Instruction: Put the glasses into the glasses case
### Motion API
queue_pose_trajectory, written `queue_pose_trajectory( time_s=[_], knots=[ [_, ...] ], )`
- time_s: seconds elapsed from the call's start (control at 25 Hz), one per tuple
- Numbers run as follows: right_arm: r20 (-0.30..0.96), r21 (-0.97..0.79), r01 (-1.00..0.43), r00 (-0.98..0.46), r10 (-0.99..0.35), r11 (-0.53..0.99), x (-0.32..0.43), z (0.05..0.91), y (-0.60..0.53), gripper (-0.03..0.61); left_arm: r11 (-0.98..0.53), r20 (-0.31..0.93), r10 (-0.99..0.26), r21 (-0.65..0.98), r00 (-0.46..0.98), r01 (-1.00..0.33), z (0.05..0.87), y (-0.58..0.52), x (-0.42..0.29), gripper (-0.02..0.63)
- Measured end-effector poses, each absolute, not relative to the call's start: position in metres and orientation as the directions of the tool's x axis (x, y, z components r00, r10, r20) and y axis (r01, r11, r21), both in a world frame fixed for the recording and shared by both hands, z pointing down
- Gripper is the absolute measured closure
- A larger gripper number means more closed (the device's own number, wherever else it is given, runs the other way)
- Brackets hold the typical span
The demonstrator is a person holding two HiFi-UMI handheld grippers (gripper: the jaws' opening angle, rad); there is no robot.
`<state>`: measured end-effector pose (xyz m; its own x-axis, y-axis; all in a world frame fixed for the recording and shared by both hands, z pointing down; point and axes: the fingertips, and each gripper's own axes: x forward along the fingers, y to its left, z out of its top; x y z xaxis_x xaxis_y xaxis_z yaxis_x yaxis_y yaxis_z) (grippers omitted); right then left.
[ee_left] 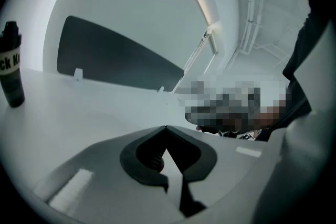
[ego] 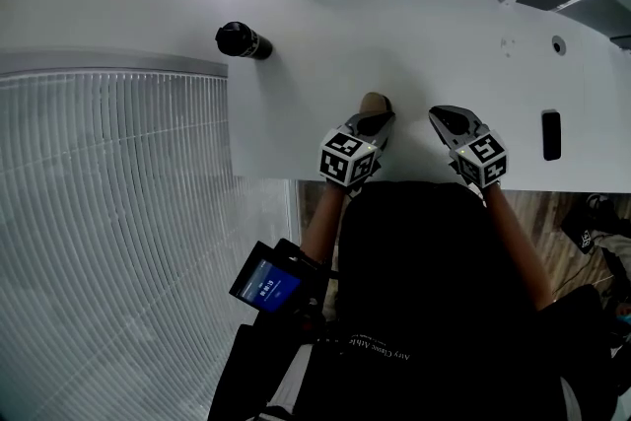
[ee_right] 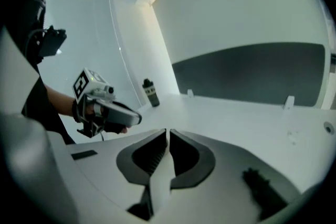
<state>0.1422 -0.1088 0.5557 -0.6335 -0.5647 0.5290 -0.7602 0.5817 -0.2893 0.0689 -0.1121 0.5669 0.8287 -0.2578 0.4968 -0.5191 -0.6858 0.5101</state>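
Left gripper and right gripper hover at the table's near edge, fingers together and empty. The table ahead is bare. The bottle shows "ck K".

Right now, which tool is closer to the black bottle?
The left tool: the black bottle stands on its side of the table, with the right tool farther off.

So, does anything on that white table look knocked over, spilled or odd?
Nothing stands out. The black bottle stands upright near the table's left edge; nothing is spilled or damaged. A small dark oblong near the right edge is too small to identify.
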Motion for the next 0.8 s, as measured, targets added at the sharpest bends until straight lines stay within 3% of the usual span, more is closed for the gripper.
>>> queue_pose_trajectory(
  time_s=[0.16,0.28,0.8],
  knots=[
    [0.387,-0.264,-0.811,-0.585,-0.712,0.523,0.174,0.504,-0.113,0.569,-0.756,0.379,-0.366,0.412,0.850,-0.509,0.522,-0.130,0.078,0.606],
    [0.415,-0.217,-0.811,-0.581,-0.700,0.543,0.181,0.515,-0.100,0.571,-0.763,0.342,-0.425,0.362,0.838,-0.535,0.513,-0.137,0.086,0.606],
    [0.390,-0.226,-0.795,-0.603,-0.696,0.563,0.178,0.525,-0.071,0.571,-0.802,0.439,-0.303,0.362,0.846,-0.475,0.558,-0.092,0.112,0.606]
  ],
)
